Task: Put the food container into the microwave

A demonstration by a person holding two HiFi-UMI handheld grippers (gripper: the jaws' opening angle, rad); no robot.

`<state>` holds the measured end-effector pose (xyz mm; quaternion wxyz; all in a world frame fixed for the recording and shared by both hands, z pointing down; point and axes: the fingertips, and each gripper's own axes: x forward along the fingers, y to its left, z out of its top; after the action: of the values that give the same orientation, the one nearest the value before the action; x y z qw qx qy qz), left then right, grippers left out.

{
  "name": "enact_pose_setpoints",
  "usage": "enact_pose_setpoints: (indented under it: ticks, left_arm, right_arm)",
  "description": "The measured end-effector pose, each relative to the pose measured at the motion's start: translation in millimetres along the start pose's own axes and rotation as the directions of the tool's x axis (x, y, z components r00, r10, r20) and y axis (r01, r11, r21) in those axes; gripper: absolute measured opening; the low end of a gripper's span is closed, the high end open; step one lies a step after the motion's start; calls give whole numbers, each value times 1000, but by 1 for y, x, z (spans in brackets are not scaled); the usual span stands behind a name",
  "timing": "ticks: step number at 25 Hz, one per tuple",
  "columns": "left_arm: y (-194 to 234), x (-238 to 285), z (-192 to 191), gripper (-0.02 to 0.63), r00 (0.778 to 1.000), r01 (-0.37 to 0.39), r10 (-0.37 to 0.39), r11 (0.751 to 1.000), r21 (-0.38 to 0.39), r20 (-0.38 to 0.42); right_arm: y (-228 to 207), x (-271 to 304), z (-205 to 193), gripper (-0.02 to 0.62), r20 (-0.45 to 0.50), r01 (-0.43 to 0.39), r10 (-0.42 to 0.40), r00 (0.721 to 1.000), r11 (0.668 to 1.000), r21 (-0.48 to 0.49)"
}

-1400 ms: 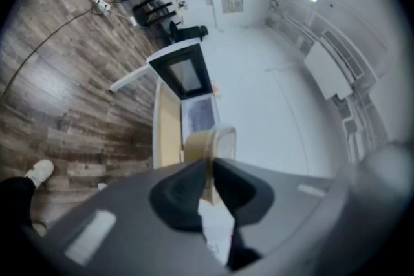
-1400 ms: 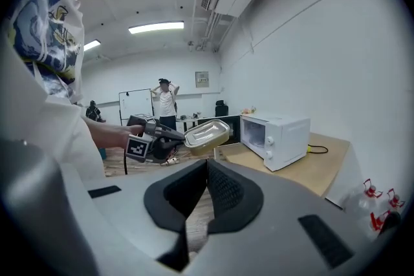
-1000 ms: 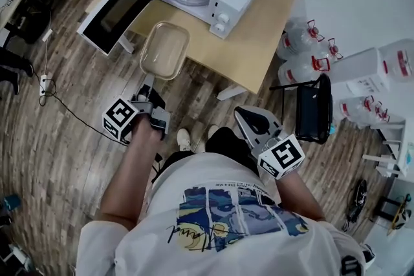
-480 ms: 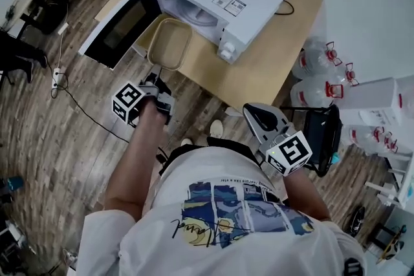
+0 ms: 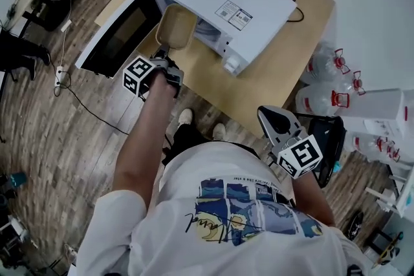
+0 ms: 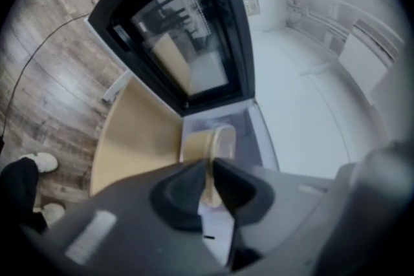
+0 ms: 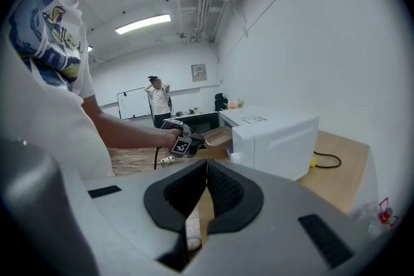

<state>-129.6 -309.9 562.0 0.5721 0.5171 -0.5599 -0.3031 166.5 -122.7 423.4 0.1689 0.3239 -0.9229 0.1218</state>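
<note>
The clear food container [image 5: 176,26] hangs level at the mouth of the white microwave [image 5: 220,0], part of it inside the opening. My left gripper [image 5: 167,56] is shut on its near rim. In the left gripper view the container [image 6: 211,144] sits edge-on just past the jaws, over the cavity floor [image 6: 249,139], and the open black door [image 6: 184,29] swings out to the left. My right gripper [image 5: 265,113] hangs by my waist, shut with nothing in it; its view shows the microwave [image 7: 275,132] and the container [image 7: 218,136] from the side.
The microwave stands on a wooden table [image 5: 284,61]. Several water jugs [image 5: 321,64] and a black chair [image 5: 331,132] crowd the floor at the right. A cable [image 5: 84,103] trails across the wooden floor at the left. A person [image 7: 157,97] stands far off.
My left gripper has carried the container from above the table's near edge forward to the microwave's opening. The right gripper has stayed by my waist.
</note>
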Motion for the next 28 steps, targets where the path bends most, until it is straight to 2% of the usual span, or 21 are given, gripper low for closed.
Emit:
enact_pose_setpoints:
  ticks: [7,15,22,28]
  left_arm:
    - [-7,70,12,44,999,0,-1,1000,-27,-48]
    - [-22,126,9,44,992,15,-21,999,-49,-128]
    - [-21,156,4,44,984,12,-18,999,-36,-180]
    - [-20,171,3,46,978,11,-15,1000,-21,-208]
  right_arm:
    - [-15,17,19,9,-9,122,-122,993,992,33]
    - [-14,32,28,9,-26,220,-219,975,973,70]
    - [-15,32,27,9,-40,306,-303,952,946,106]
    - [-12,36,30,9,-48,338,-335,941,932,129]
